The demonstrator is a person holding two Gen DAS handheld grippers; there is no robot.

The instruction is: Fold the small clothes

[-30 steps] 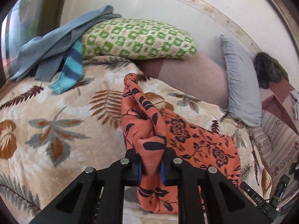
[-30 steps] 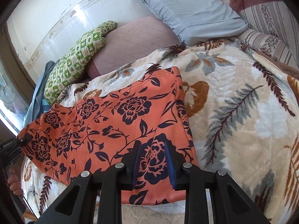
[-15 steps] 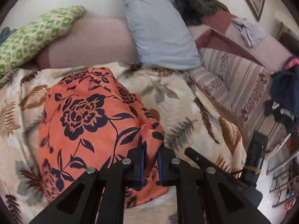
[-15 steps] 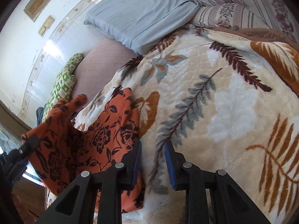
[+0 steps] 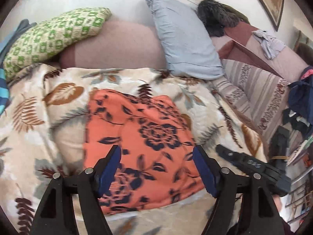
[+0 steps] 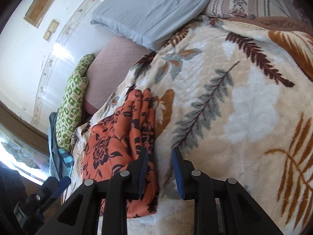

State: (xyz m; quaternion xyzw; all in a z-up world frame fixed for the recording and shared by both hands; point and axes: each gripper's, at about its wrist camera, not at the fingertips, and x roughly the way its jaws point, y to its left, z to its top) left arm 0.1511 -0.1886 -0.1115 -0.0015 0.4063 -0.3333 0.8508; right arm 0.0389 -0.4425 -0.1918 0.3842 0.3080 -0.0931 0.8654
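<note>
An orange garment with dark blue flowers (image 5: 140, 137) lies folded over on the leaf-patterned blanket (image 5: 39, 117). My left gripper (image 5: 157, 156) is open wide just above its near half and holds nothing. In the right wrist view the same garment (image 6: 121, 141) lies left of centre. My right gripper (image 6: 159, 160) is open and empty, its left finger over the garment's right edge and its right finger over the blanket. The right gripper also shows at the lower right of the left wrist view (image 5: 254, 166).
At the head of the bed stand a green patterned pillow (image 5: 52, 37), a pink pillow (image 5: 117, 45) and a grey-blue pillow (image 5: 182, 37). A striped blanket (image 5: 254, 90) and dark clothes (image 5: 301, 98) lie at the right. Blue clothes (image 6: 56, 156) lie at the far left.
My left gripper carried the garment's edge over to the right, folding it, then opened and let it go. My right gripper stayed open and shifted to the garment's right edge.
</note>
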